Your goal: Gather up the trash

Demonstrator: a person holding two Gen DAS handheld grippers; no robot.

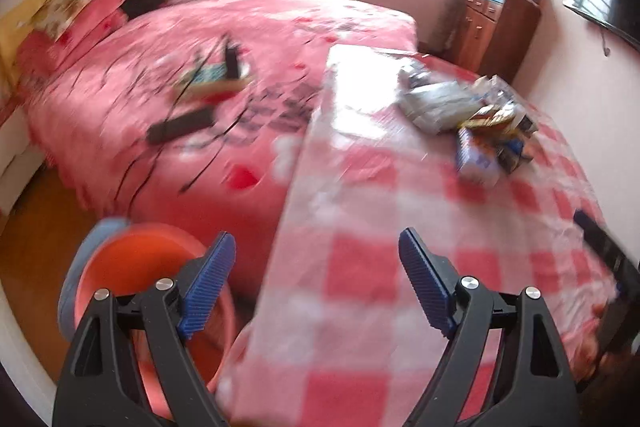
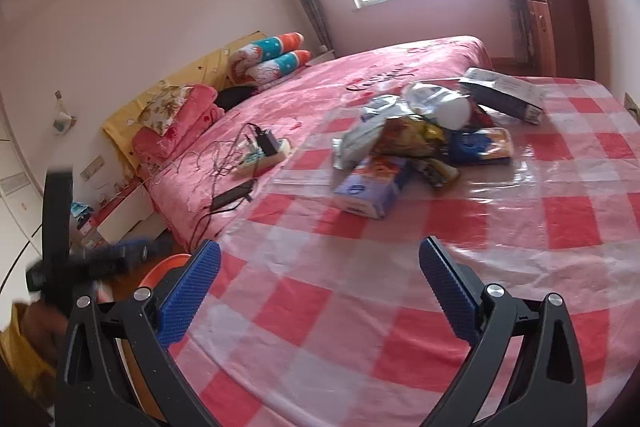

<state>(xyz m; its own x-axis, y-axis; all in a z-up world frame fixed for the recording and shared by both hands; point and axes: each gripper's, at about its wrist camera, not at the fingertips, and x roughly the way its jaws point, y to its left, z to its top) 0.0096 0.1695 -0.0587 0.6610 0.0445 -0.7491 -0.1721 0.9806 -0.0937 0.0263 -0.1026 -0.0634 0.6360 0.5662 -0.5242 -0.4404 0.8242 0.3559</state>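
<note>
Right wrist view gives us the sharpest look at the trash pile (image 2: 420,143): a loose heap of crumpled wrappers, foil bags and small cartons lying toward the far side of the checked table (image 2: 400,307), well ahead of both grippers. We judge most of it light and crushable; the foil and plastic look slick and springy, so pinching a bunched fold should hold better than a flat face. The blue carton (image 2: 370,191) at the near edge of the heap looks stiffer and could be taken across its narrow sides. A dark box (image 2: 504,97) lies flat at the far edge of the pile.

Our right gripper (image 2: 320,289) has its fingers spread wide with nothing between them, hanging over the bare cloth. Our left gripper (image 1: 316,281) is likewise spread and empty, at the table's left edge.

Below that edge stands an orange bin (image 1: 152,267). What we see of its inside looks empty, though blur hides much of it.
</note>
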